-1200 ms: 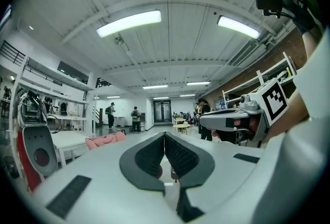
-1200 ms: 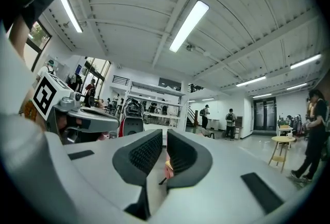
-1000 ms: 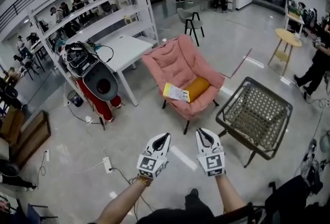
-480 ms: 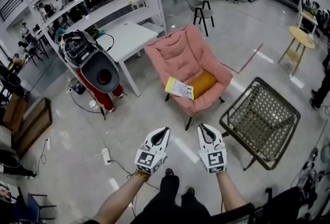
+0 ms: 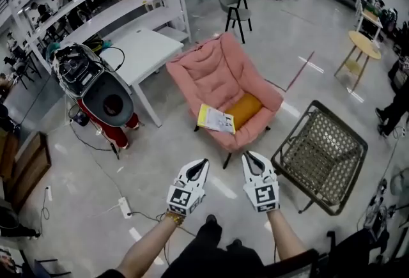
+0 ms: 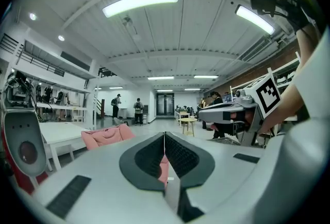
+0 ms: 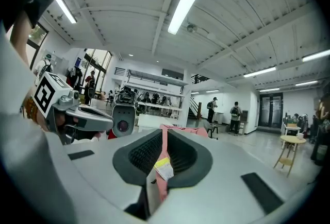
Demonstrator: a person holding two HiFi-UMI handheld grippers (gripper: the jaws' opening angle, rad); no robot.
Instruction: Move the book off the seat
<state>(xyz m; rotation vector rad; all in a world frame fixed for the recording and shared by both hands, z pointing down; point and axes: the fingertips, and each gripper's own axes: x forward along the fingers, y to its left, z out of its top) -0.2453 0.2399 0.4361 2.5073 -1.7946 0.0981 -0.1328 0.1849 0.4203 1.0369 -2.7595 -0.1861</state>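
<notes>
Book on the seat, grippers short of the chair
The book (image 5: pixel 216 119) lies on the pink chair (image 5: pixel 217 72) beside an orange cushion (image 5: pixel 245 108); the left gripper (image 5: pixel 202 162) and right gripper (image 5: pixel 248 157) hover side by side, well apart from it.

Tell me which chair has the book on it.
The pink chair: the book lies on its seat beside an orange cushion. The wicker chair and the grey chair carry no book.
</notes>
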